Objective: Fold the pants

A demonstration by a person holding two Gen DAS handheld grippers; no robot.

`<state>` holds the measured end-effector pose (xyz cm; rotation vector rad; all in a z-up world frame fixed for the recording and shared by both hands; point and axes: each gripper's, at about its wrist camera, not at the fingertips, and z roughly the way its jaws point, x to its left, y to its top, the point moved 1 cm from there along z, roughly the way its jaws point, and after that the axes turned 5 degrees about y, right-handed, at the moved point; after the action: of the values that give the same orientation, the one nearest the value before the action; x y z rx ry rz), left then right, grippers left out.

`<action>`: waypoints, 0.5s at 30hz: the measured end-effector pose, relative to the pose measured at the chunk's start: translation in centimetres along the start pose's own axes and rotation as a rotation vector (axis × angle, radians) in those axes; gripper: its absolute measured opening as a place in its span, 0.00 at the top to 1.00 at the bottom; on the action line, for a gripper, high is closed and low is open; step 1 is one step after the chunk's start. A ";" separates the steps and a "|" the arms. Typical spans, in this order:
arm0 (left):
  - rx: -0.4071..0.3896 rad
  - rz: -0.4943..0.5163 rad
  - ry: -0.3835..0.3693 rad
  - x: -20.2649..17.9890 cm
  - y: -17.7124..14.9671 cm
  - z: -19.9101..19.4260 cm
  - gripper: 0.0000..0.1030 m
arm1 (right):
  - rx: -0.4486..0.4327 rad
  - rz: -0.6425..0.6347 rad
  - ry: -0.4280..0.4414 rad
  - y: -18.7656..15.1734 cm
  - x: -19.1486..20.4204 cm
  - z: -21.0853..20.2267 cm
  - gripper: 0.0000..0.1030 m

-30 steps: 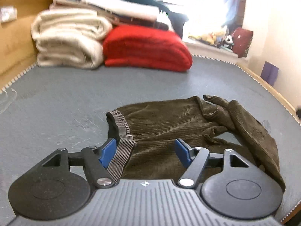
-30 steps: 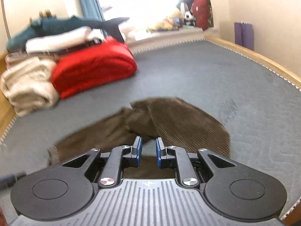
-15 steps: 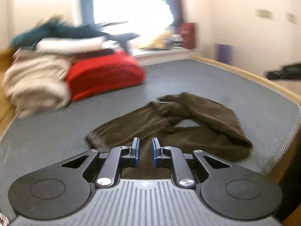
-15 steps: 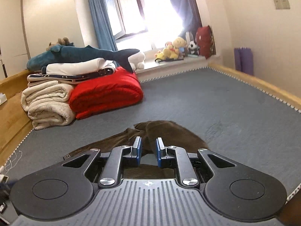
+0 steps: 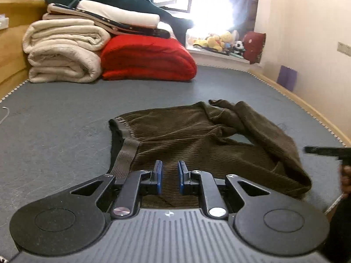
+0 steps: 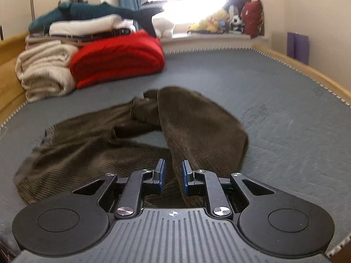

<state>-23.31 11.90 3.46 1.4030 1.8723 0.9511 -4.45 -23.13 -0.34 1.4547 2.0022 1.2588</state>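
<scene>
Your left gripper (image 5: 170, 176) sits at lower centre, jaws nearly together with nothing between them, over the pants (image 5: 197, 138) just right of the waistband (image 5: 126, 151). Your right gripper (image 6: 173, 176), lower centre, is likewise narrowed and empty above a pant leg (image 6: 197, 127). The pants lie crumpled mid-frame on the grey mat (image 5: 54, 114); blankets (image 5: 144, 59) are stacked upper left.

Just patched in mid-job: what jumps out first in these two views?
Rumpled brown pants sprawl mid-mattress, unfolded, directly ahead of both grippers. Behind them, near the window, a bright red blanket sits beside cream blankets.
</scene>
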 end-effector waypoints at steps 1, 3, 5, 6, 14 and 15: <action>-0.013 -0.012 -0.013 0.2 0.5 -0.1 0.84 | 0.020 -0.007 -0.009 0.3 0.2 1.0 0.84; -0.033 -0.026 -0.033 0.6 1.6 -0.3 0.78 | 0.047 -0.039 -0.010 1.4 0.7 2.9 0.71; -0.046 -0.035 -0.035 1.0 2.3 -0.5 0.71 | 0.065 -0.128 -0.020 2.2 1.5 5.1 0.47; -0.044 -0.032 -0.036 0.9 2.8 -0.6 0.70 | 0.060 -0.169 -0.035 2.4 1.7 6.1 0.46; -0.010 0.086 0.022 -0.7 4.4 1.0 0.54 | 0.236 -0.342 -0.106 2.7 2.3 14.4 0.75; -0.009 0.110 0.040 -0.8 4.4 1.4 0.54 | 0.237 -0.350 -0.112 2.9 1.9 14.4 0.91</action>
<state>-19.70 12.21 6.34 1.5044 1.8333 1.0470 6.71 -14.81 -5.33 1.1703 2.2630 0.8012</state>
